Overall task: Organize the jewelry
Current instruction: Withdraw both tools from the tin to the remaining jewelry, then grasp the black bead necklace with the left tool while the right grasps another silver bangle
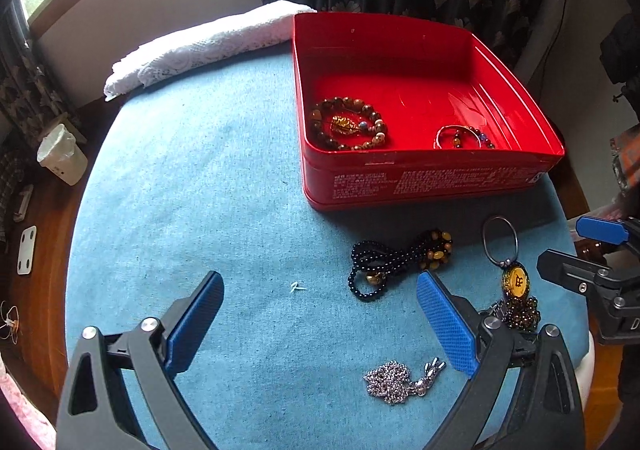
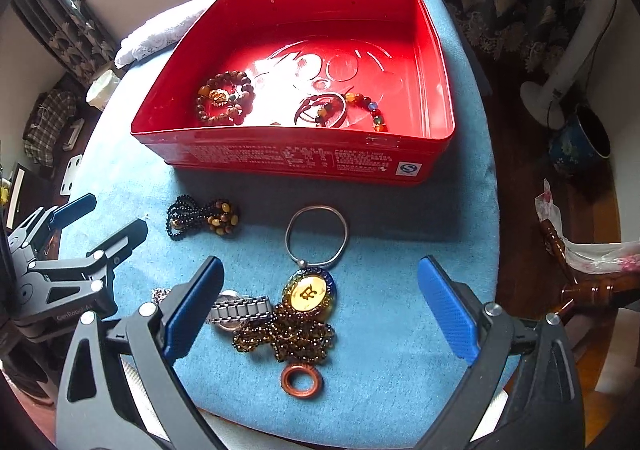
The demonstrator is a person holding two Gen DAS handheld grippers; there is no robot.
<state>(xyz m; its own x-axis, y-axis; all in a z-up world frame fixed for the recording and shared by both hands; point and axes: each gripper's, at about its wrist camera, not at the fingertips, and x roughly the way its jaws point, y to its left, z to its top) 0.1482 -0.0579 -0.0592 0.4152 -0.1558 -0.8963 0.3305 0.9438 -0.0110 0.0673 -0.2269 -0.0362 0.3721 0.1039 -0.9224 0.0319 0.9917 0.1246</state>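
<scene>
Left gripper (image 1: 320,314): jaws spread wide with nothing between the blue pads; it hangs over the near part of the counter, above bare cloth.
Right gripper (image 2: 320,302): jaws equally wide apart, holding nothing; the amber pendant and its bead chain lie on the cloth between the two pads, touched by neither.
Counter (image 1: 208,178): round top covered in blue cloth.
Red tin (image 1: 432,174): open, lidless, standing at the far side of the counter with printed text on its near wall.
Brown bead bracelet (image 1: 348,124): inside the tin, in the near left corner, with a gold charm at its middle.
Multicolour bead bracelet (image 2: 368,106): inside the tin toward the near right, lying against a thin dark cord loop.
Black bead strand (image 1: 384,264): on the cloth just in front of the tin, bunched, with amber-brown beads at one end.
Silver bangle (image 2: 318,234): flat on the cloth in front of the tin, its lower edge touching the pendant's top.
Amber pendant (image 2: 310,292): oval, gold centre, resting on a heap of small brown beads.
Copper ring (image 2: 301,382): at the near end of that bead heap.
Metal watch band (image 2: 240,310): just left of the pendant, partly hidden behind the right gripper's left pad.
Silver chain (image 1: 400,382): crumpled pile near the counter's front edge.
White lace cloth (image 1: 200,46): folded at the far left edge, beside the tin.
</scene>
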